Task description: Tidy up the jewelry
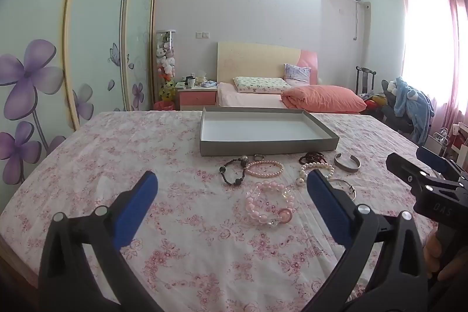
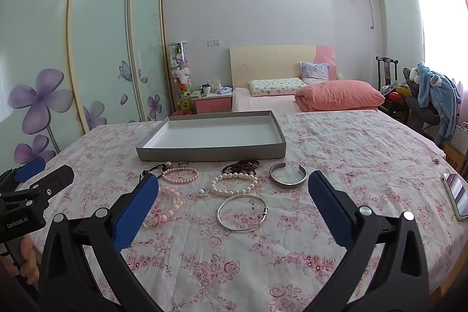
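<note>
Left claw (image 1: 232,180) gapes empty; the pink bead bracelet (image 1: 267,205) lies just ahead between its fingers. Right claw (image 2: 233,182), also wide, faces the silver bangle (image 2: 242,212); tray (image 2: 210,151) beyond.

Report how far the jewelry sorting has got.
Nothing is done: the grey tray holds nothing. Nothing is in hand: the left gripper and right gripper are open. Left to do: all the pieces, such as the silver bangle and white pearl bracelet, lie on the floral cloth.

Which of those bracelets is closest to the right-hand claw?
The thin silver bangle: a plain closed wire hoop, lying between the right gripper's open fingers. The beaded strands and the wide silver cuff lie farther back, toward the tray.
</note>
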